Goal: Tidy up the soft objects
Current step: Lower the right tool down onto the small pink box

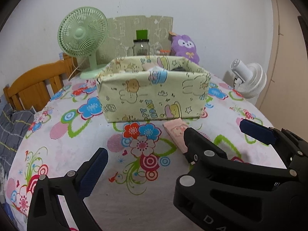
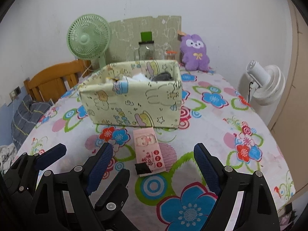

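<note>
A: Where's the pink packet [image 2: 148, 152]?
B: On the flowered bench [image 2: 221, 127], at six o'clock from the fabric box [image 2: 132, 104]. Its long axis runs twelve to six; the near end is black.
A: Inside the box?
B: White and dark soft things, mostly hidden.
A: Claws?
B: Right claw [image 2: 154, 167] spread, empty. Left claw [image 1: 146, 165] also spread; its right finger is hidden.

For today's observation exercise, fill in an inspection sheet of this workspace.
Surface: flowered cloth covering the table.
Job's things: fabric bin with soft items inside; pink packet lying flat just in front of it.
Clutter: green fan, glass jar, purple plush at the back.
Grippers: left tongs and right tongs both open, empty.
Cables: black lead on white fan.
Surroundings: wooden chair, white wall.
</note>
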Motion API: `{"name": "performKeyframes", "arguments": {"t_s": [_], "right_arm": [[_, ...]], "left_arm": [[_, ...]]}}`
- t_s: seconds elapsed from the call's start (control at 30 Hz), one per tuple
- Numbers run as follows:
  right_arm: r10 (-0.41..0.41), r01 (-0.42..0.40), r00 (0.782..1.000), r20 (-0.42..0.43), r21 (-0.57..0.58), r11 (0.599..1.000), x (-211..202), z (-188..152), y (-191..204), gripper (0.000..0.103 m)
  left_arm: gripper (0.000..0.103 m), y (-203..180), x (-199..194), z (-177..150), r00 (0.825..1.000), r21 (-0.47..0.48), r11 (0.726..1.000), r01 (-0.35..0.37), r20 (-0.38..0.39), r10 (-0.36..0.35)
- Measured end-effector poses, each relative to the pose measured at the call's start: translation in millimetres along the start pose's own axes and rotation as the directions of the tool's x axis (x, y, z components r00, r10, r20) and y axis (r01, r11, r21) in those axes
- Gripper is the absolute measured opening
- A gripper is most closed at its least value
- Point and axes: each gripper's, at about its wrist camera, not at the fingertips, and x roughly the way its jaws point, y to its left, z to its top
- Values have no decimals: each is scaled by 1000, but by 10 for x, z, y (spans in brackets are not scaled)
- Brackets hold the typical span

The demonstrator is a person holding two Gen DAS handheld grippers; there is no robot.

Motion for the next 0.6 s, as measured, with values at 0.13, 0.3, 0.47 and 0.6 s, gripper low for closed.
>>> {"name": "performKeyframes", "arguments": {"t_s": [0.13, 0.3, 0.47, 0.6], "right_arm": [[12, -12, 999, -32, -1, 1000, 139, -11, -8, 88], [22, -23, 998, -65, -13, 1000, 310, -6, 18, 86], [32, -34, 995, -91, -28, 999, 428, 7, 57, 84], [37, -40, 993, -110, -29, 999, 517, 42, 70, 81]], "left_arm": [[99, 23, 126, -1, 999, 5, 1000, -2, -43, 2], [99, 66, 281, 3, 996, 36, 999, 9, -94, -5], [99, 124, 408, 11, 991, 41, 999, 30, -134, -24], [99, 147, 488, 47, 987, 45, 998, 39, -157, -32]]}}
